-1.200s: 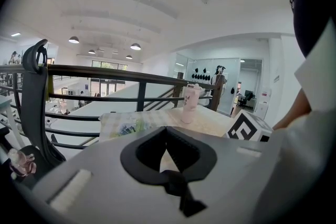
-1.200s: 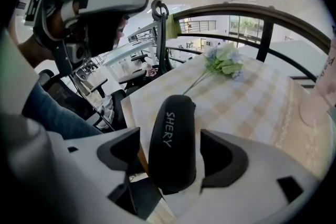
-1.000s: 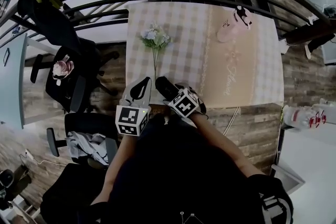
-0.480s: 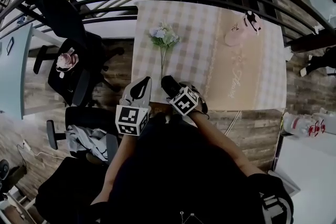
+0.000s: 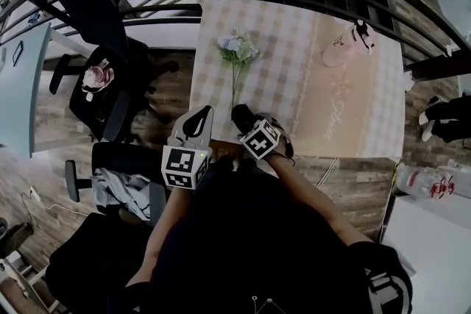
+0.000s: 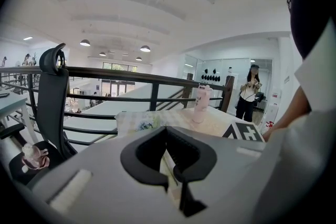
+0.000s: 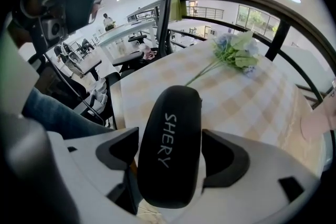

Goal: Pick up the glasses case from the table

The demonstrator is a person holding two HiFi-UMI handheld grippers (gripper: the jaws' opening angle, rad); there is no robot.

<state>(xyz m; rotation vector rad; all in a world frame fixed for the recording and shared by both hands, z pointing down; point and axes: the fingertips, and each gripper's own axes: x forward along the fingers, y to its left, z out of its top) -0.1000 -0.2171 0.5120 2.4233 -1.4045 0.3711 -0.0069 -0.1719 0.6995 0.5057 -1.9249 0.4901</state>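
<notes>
Right gripper (image 5: 250,130) jaws clamped on the glasses case (image 7: 172,134) at the desk's (image 5: 294,62) near edge, left gripper (image 6: 169,157) jaws closed and empty; I'd squeeze firmly, lift straight up, and avoid the flowers (image 5: 237,49).

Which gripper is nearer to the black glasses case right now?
Right. The right gripper has the glasses case clamped between its jaws at the near edge of the table. The left gripper is off to the case's left, jaws together on nothing, not touching it.
</notes>
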